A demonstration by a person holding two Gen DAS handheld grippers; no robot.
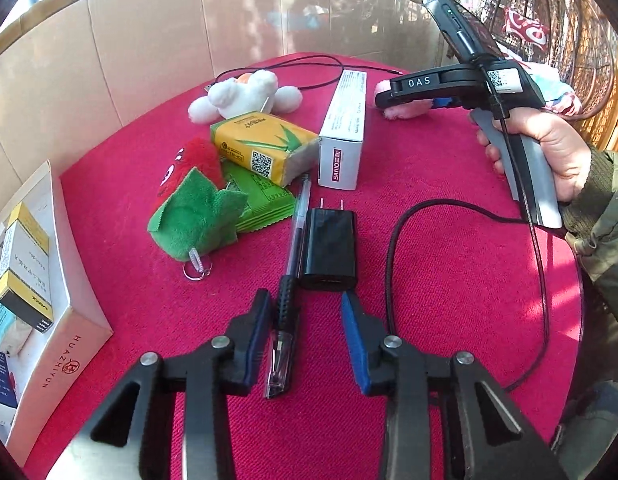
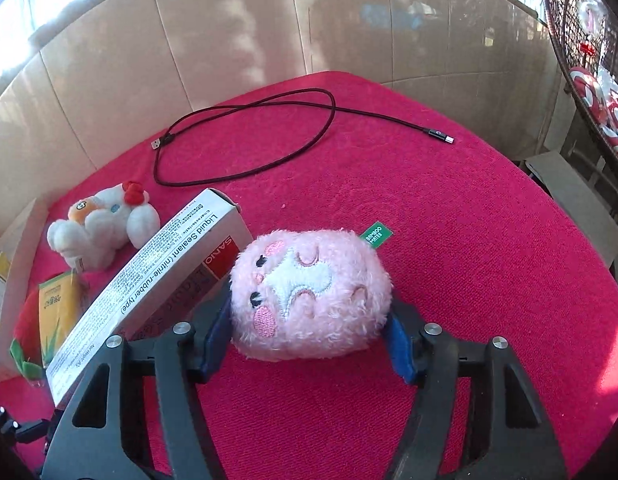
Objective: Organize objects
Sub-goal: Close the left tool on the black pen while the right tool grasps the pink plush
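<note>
So the left claw (image 1: 305, 300) is down low over the red-covered table (image 1: 449, 280), jaws apart, and there's a black pen (image 1: 287, 284) lying between them, hugging the left finger (image 1: 255, 320). It looks like it touches that pad, but the right finger (image 1: 355, 332) is clear of it, so nothing is actually gripped. A black charger plug (image 1: 329, 248) sits just past the fingertips, right beside the pen. Further out you've got a green and red plush (image 1: 193, 208) with a keyring, a green packet (image 1: 265, 200) under a yellow tissue pack (image 1: 261, 146), a white plush (image 1: 245, 94) behind those, and a white SANO box (image 1: 343, 132) lying lengthwise. Off the left edge of the table there's an open white box (image 1: 65, 344) with a few small cartons already in it. A hand (image 1: 549, 152) in an olive sleeve holds the other tool on the right of that view. Over on the right wrist view, the right claw (image 2: 309, 336) has a fluffy pink plush (image 2: 309, 296) between its blue pads (image 2: 401, 348). Both pads sit against the fur and it's bulging a bit, so I'd call that a grasp, with the toy resting on the table right next to the box's end. A black USB cable (image 2: 245, 136) is looped near the far edge, well apart from everything else.
</note>
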